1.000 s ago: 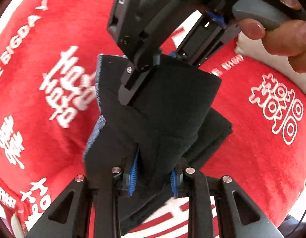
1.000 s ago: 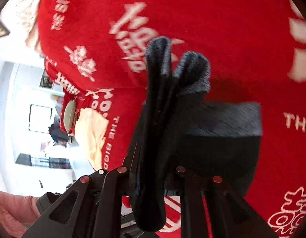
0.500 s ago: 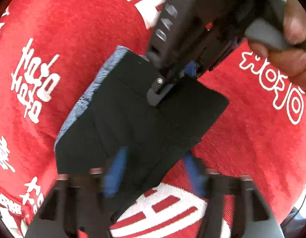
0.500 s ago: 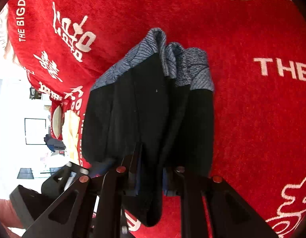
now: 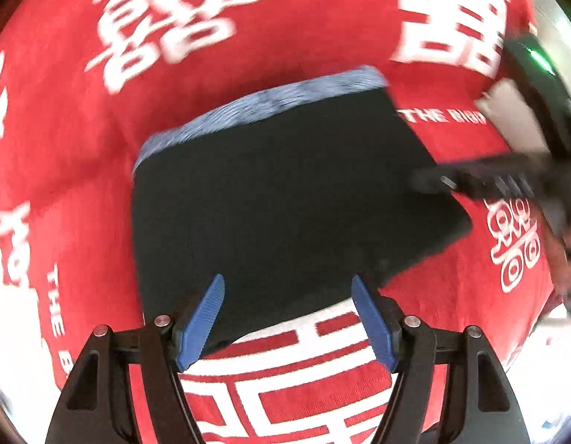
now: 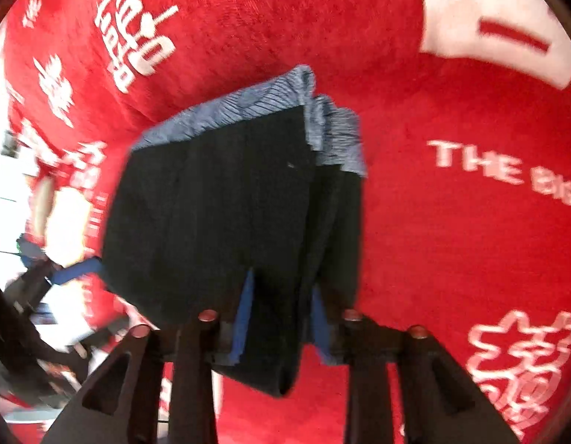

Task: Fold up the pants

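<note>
Pants: the black pants (image 5: 285, 199), with a blue-grey patterned waistband (image 5: 263, 107), lie folded into a compact rectangle on the red blanket (image 5: 248, 37) printed with white characters.
Fold state: layers stacked, waistband edges gathered along one side (image 6: 333, 129); judged to be the last fold, now being set down.
Left gripper: the left gripper (image 5: 287, 318) points down over the near edge of the bundle, blue pads (image 5: 202, 320) spread wide with nothing pinched; its jaws have just been opening, so the cloth is already let go and lies flat.
Right gripper: the right gripper (image 6: 281, 325) straddles a hanging corner of the folded stack; its jaws have just been opening, and the fabric sits between the pads (image 6: 243, 318), though whether they press on it I cannot tell.
Why held so: each gripper took one end, so the bundle came down square without the layers slipping.
Other view: the right gripper appears blurred at the far right edge (image 5: 507, 181) of the left camera.
Risk: a drooping corner on the right may spoil the neat edge if dragged.
</note>
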`<state>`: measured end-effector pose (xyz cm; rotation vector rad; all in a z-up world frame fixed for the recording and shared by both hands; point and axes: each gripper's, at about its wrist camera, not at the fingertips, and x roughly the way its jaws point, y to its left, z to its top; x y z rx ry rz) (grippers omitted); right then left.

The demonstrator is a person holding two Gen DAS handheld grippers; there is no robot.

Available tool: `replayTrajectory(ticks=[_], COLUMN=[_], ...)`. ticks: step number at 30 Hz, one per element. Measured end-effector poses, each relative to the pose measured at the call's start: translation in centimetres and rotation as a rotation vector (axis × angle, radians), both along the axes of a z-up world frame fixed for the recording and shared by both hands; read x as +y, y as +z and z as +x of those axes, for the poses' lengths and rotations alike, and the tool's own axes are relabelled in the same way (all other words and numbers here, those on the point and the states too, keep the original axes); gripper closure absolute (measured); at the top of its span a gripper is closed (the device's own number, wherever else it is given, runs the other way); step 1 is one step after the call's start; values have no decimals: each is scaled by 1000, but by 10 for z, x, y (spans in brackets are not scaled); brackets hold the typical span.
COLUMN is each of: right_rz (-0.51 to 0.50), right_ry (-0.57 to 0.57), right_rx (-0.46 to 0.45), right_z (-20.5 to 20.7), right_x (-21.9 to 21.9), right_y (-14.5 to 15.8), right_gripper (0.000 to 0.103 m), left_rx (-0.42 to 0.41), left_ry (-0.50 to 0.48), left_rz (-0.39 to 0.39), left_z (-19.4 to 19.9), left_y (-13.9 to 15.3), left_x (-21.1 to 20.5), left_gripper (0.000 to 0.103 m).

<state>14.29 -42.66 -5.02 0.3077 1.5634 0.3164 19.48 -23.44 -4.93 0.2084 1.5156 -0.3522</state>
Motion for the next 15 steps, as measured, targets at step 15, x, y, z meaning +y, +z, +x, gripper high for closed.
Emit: replayTrajectory(ticks=[15], right_rz=[-161], right_ry=[27], right_rx=[-64], right_z=[-31], right_x=[27], right_y=[46], right_gripper=[77], left_rx=[43], left_ry=[104], left_rz=[25], left_z=[4], left_y=[-25], left_x=[26], left_gripper=[21])
